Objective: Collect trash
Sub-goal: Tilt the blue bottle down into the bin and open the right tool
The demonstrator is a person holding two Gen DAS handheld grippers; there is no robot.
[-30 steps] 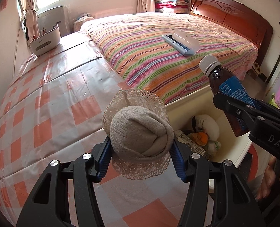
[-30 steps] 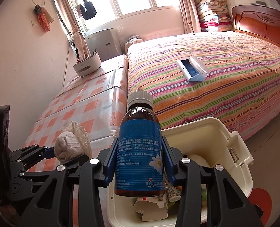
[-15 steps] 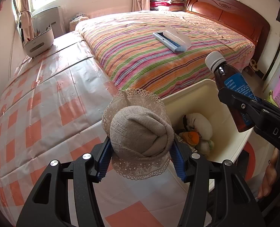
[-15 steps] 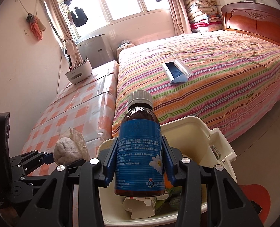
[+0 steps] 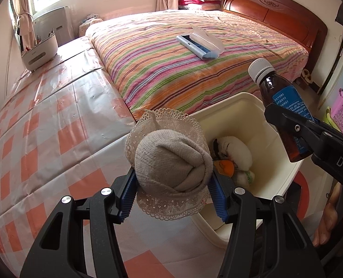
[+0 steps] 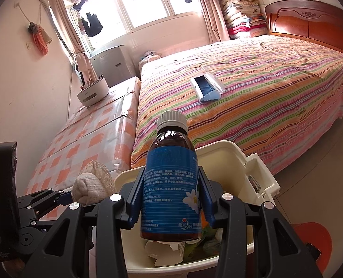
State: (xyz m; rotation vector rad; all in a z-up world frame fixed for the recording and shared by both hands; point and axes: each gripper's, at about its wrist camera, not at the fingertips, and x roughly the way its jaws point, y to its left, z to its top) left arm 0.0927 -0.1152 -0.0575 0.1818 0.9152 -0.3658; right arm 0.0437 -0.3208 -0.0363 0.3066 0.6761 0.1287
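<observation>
Both grippers moved over bin: left gripper clamps sock, right gripper bottle.

Bottles: we count one, above the bin.
Rolled socks: we count one, beside the bin.
Bins: one.

Beige lace-edged sock, brown blue-labelled bottle, cream bin — rainbow-striped bedspread.
</observation>
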